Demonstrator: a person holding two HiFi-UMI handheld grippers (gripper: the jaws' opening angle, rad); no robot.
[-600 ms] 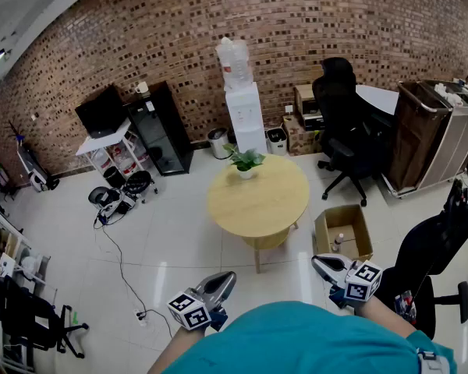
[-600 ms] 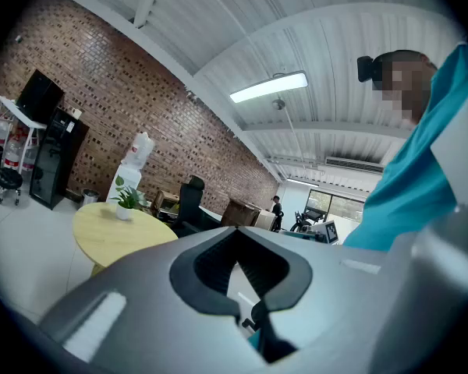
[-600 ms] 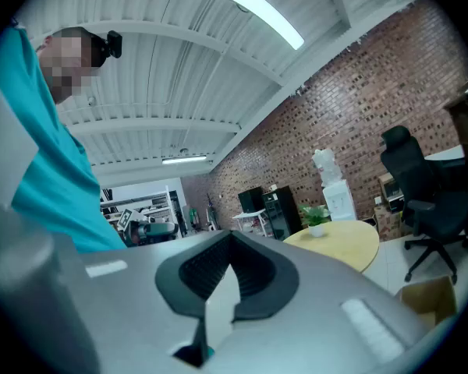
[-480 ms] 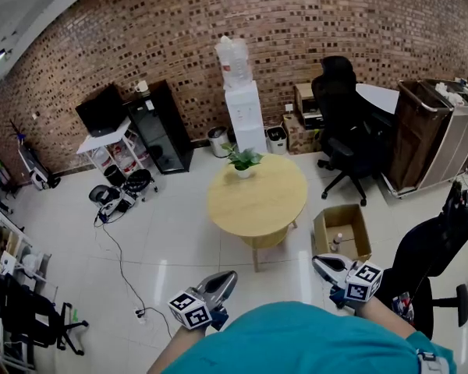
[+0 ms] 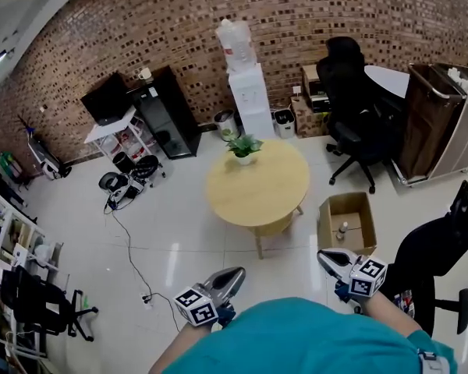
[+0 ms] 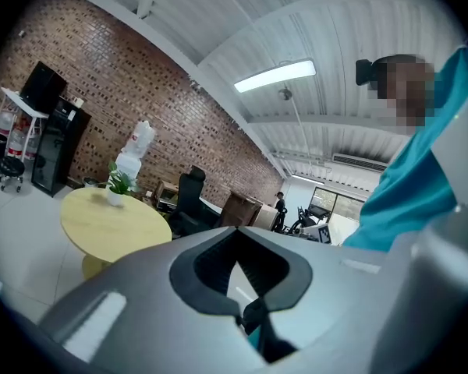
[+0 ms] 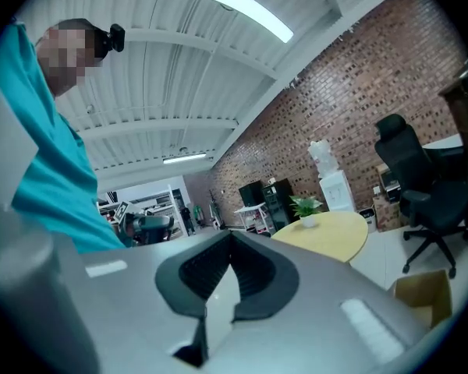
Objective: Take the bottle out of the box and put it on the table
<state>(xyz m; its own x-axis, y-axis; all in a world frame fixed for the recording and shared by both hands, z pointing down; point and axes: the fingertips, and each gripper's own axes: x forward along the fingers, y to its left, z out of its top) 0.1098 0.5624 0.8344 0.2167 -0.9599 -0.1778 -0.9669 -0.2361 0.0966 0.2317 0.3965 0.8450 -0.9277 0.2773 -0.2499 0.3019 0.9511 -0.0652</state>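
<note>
Against half a second ago the whole room sits a little higher in the head view, the water dispenser [image 5: 248,92] closer to the top edge, while both grippers keep about the same place just ahead of the teal shirt [image 5: 304,337]. The left gripper [image 5: 235,272] and the right gripper [image 5: 322,255] are both held near the body, well apart from each other and short of everything else in the room. The open cardboard box [image 5: 327,226] stands on the white floor just to the right of the round wooden table [image 5: 257,189], and the small bottle [image 5: 342,231] stands upright inside it, well apart from either gripper. Only the head view looks down into the box and shows the bottle; the right gripper view catches just a corner of the box at its lower right edge, with the inside hidden. The two gripper views show the jaws instead: on each gripper the tips meet, closed with nothing between them. A potted plant [image 5: 243,145] stands at the far edge of the table, with a black office chair [image 5: 357,104] further right.
</note>
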